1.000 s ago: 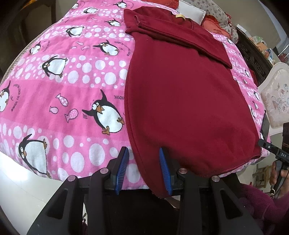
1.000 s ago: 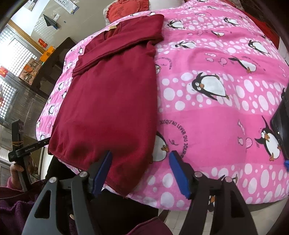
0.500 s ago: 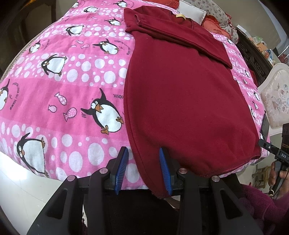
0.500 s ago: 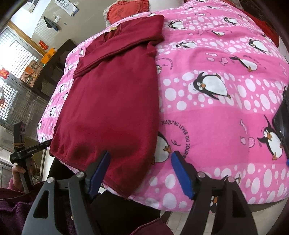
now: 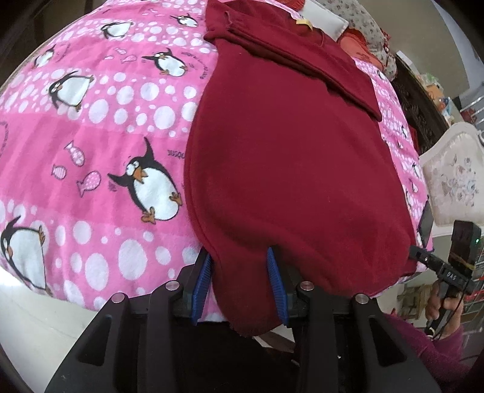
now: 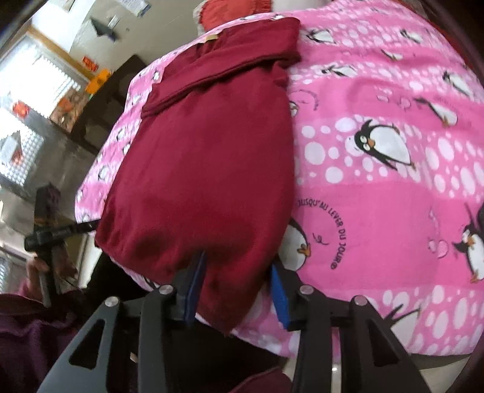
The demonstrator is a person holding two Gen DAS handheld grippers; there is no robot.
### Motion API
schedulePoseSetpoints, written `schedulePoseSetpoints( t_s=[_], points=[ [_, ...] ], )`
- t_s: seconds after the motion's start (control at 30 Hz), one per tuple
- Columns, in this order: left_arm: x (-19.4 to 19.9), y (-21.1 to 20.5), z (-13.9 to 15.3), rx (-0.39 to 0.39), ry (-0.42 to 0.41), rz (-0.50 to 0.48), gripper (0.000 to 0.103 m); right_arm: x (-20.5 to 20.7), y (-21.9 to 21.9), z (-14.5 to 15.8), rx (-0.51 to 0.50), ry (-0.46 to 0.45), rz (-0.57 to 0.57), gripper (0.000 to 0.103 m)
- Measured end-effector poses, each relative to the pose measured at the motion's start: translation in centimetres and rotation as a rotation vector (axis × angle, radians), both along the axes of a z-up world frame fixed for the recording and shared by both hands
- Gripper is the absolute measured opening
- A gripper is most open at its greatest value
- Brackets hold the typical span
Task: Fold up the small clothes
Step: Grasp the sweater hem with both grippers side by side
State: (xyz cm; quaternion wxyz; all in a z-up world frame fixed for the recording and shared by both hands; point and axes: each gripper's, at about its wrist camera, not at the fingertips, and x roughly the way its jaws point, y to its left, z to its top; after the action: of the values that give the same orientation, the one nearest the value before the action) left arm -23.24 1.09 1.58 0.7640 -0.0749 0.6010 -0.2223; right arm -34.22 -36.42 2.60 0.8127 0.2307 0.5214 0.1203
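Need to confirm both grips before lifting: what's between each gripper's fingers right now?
In both wrist views it's the dark red garment's bottom hem: one corner sits inside the left gripper, the other inside the right gripper, whose fingers have just been closing onto it.

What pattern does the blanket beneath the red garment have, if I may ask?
Pink blanket with penguins, fish and white dots; clearest in the left wrist view.

Sweater solid dark red, small tan neck label. Blanket pink, white dots, black-white penguins, pink fish. Tong pads blue, frames black. Sleeve at 4 o'clock maroon.
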Motion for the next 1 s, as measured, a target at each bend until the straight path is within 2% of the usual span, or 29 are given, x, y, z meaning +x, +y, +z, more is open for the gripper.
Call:
schedulePoseSetpoints(
  t_s=[0.07,0.13,0.17,0.33,0.4,0.6,0.83,1.0],
  points=[
    [-0.1,-0.4,0.1,0.013,-0.007,-0.017,0.015,0.0,0.3,-0.2,-0.002,-0.009,0.012,0.043],
    [-0.1,-0.5,0.4,0.001,-0.007,-0.038,0.000,0.1,0.8,0.0,-0.019,-0.015,0.034,0.021],
    [-0.1,-0.4,0.8,-0.009,-0.010,-0.037,0.000,0.2,0.8,0.2,-0.009,-0.017,0.038,0.011],
    [1.0,1.1,4.5,-0.092,-0.077,-0.023,0.000,1.3,-0.3,2.5,0.102,-0.089,0.020,0.011],
    [1.7,1.3,5.5,-0.098,-0.109,-0.015,0.000,2.0,-0.8,3.6,0.140,-0.128,0.009,0.010],
    [3.1,0.4,7.1,-0.014,-0.200,0.013,0.000,4.7,-1.2,5.4,0.143,-0.184,-0.023,0.011],
    [4.6,-0.7,7.9,-0.004,-0.240,0.026,0.000,7.0,-2.2,6.0,0.146,-0.214,-0.107,0.011],
    [7.1,-1.1,8.4,0.000,-0.263,0.057,0.000,9.0,-2.6,6.5,0.121,-0.238,-0.142,0.011]
  ],
)
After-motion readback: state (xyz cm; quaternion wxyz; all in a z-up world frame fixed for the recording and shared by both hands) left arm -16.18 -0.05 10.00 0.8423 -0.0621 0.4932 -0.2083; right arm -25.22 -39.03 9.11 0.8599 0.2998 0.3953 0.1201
